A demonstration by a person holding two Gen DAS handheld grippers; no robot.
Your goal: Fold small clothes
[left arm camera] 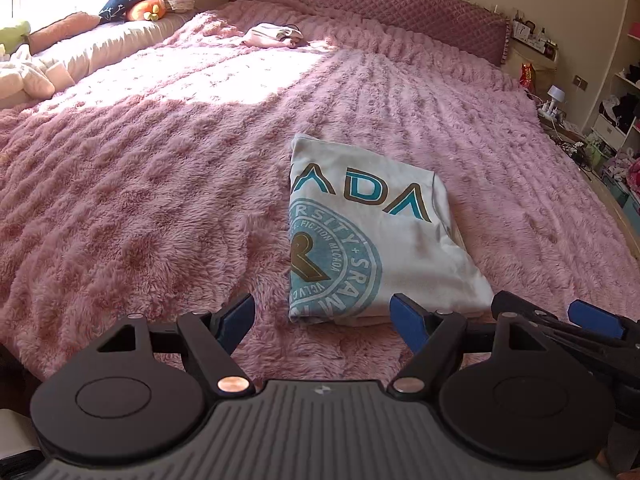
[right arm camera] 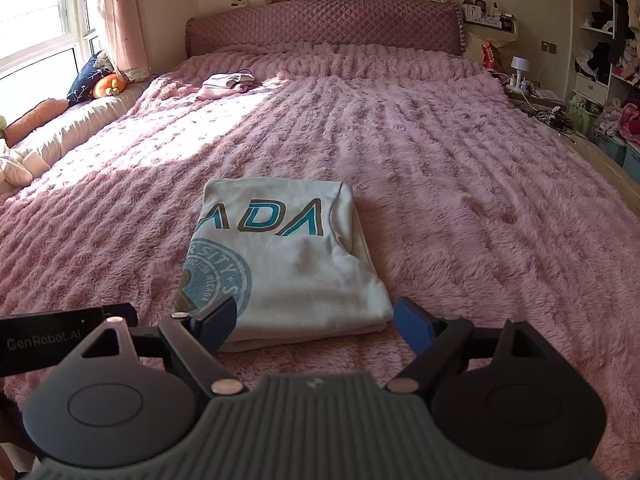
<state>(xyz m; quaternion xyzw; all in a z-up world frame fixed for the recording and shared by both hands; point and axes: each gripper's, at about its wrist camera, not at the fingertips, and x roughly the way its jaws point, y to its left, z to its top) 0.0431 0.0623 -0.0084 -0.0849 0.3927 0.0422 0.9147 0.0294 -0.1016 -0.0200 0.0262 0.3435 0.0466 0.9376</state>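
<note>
A white T-shirt (right arm camera: 288, 256) with teal lettering lies folded into a compact, layered rectangle on my fluffy pink bedspread (right arm camera: 460, 200), just ahead of both grippers. My left gripper (left arm camera: 324, 318) and my right gripper (right arm camera: 316, 322) each hold their blue pads spread apart and empty at its near edge. I judge the cotton light, soft and floppy, best pinched through all layers at the near corners; its long axis runs away from me toward the headboard (right arm camera: 324, 26), lettering at the far end.
</note>
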